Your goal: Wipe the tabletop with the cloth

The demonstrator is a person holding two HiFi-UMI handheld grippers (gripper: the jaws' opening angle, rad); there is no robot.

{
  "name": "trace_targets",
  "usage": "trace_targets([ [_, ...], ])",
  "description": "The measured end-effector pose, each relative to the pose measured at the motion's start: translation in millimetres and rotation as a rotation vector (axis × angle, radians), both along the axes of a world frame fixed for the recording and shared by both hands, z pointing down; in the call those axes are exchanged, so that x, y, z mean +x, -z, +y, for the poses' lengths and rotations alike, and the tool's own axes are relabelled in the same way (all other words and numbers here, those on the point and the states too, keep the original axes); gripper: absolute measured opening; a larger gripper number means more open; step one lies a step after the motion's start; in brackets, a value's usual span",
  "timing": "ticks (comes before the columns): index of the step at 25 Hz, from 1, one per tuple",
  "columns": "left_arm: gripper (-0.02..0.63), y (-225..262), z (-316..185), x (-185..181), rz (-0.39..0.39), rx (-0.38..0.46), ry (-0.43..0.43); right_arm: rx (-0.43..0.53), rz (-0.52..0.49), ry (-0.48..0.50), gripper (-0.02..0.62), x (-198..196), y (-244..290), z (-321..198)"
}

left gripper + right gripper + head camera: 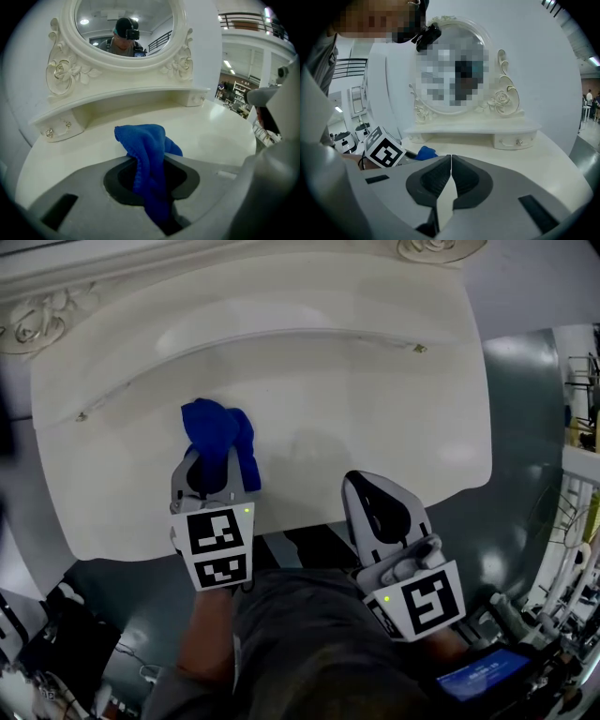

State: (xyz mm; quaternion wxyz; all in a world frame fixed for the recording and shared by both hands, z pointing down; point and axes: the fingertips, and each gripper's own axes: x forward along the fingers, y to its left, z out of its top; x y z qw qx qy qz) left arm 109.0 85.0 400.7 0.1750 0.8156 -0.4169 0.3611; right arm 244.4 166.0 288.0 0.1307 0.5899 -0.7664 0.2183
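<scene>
A blue cloth (220, 432) lies bunched on the white tabletop (375, 381), left of centre. My left gripper (214, 463) is shut on its near end. In the left gripper view the cloth (145, 145) runs up between the jaws and flops forward onto the table. My right gripper (364, 486) hovers at the table's front edge, right of the cloth, with its jaws shut on nothing. In the right gripper view (451, 161) the jaws meet in a thin line, and the cloth (425, 152) shows at the left beside the left gripper's marker cube (384, 152).
A raised shelf with small drawers (117, 101) and an oval mirror (124, 28) stand along the table's far side. The table's curved front edge (281, 535) is close to the person's body. Equipment and cables (572, 549) crowd the floor at the right.
</scene>
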Motion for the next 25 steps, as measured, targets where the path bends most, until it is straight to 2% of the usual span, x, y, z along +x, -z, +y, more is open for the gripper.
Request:
trace_targets([
  [17, 0.087, -1, 86, -4, 0.072, -0.053, -0.019, -0.007, 0.014, 0.113, 0.015, -48, 1, -5],
  [25, 0.087, -5, 99, -34, 0.125, -0.086, -0.060, -0.007, 0.022, 0.154, 0.015, -111, -2, -15],
])
